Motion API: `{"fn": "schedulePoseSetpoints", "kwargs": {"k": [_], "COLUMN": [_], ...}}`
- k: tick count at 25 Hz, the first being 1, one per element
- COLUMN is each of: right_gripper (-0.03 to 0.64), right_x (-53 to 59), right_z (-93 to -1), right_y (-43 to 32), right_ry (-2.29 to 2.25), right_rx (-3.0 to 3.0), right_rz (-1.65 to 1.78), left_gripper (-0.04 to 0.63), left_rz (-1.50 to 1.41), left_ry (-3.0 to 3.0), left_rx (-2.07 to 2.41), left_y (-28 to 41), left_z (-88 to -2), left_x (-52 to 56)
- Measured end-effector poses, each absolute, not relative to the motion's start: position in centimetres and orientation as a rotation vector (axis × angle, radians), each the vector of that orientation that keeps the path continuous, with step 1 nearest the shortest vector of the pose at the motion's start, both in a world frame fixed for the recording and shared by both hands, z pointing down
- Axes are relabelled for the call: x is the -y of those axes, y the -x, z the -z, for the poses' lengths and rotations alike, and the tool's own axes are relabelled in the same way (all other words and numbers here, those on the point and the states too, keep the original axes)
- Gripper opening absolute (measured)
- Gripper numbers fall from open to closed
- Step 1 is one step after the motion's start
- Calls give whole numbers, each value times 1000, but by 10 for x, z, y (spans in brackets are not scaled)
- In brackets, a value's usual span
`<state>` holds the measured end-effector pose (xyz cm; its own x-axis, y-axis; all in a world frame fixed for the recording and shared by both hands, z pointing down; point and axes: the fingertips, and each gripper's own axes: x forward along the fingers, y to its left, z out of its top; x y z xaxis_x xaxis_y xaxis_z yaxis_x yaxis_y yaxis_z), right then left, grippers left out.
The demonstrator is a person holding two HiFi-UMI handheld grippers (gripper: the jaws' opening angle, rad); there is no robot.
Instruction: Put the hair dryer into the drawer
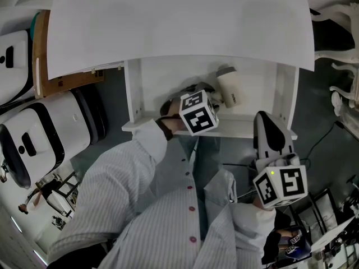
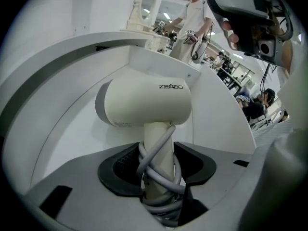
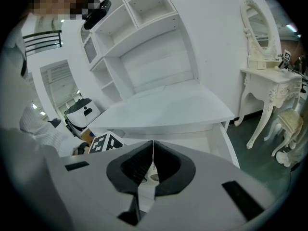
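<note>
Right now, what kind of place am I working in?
Probably a furniture showroom or staged test room: a white desk with an open drawer, white shelves, and an ornate dressing table with a mirror.

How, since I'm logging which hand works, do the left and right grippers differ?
The left gripper is shut on the hair dryer, at its cord-wrapped handle; the right gripper is shut on nothing. The left gripper reaches over the open drawer; the right gripper hangs back at its front edge. Both carry a marker cube.
</note>
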<state>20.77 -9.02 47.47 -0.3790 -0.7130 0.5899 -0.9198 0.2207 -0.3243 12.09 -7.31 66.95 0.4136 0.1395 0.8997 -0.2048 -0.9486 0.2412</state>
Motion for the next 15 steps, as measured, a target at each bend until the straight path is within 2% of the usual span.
{"fn": "schedulePoseSetpoints", "kwargs": {"k": [15], "right_gripper": [12], "right_x": [89], "right_z": [-477], "right_y": [-204], "right_ry": [-1519], "right_rx": [2181], "right_rz": [-938], "left_gripper": [222], "left_rz": [-1598], "left_ry": [-2387], "left_rx": [55], "left_y": [-124], "left_z": [-680], "left_x": [70]}}
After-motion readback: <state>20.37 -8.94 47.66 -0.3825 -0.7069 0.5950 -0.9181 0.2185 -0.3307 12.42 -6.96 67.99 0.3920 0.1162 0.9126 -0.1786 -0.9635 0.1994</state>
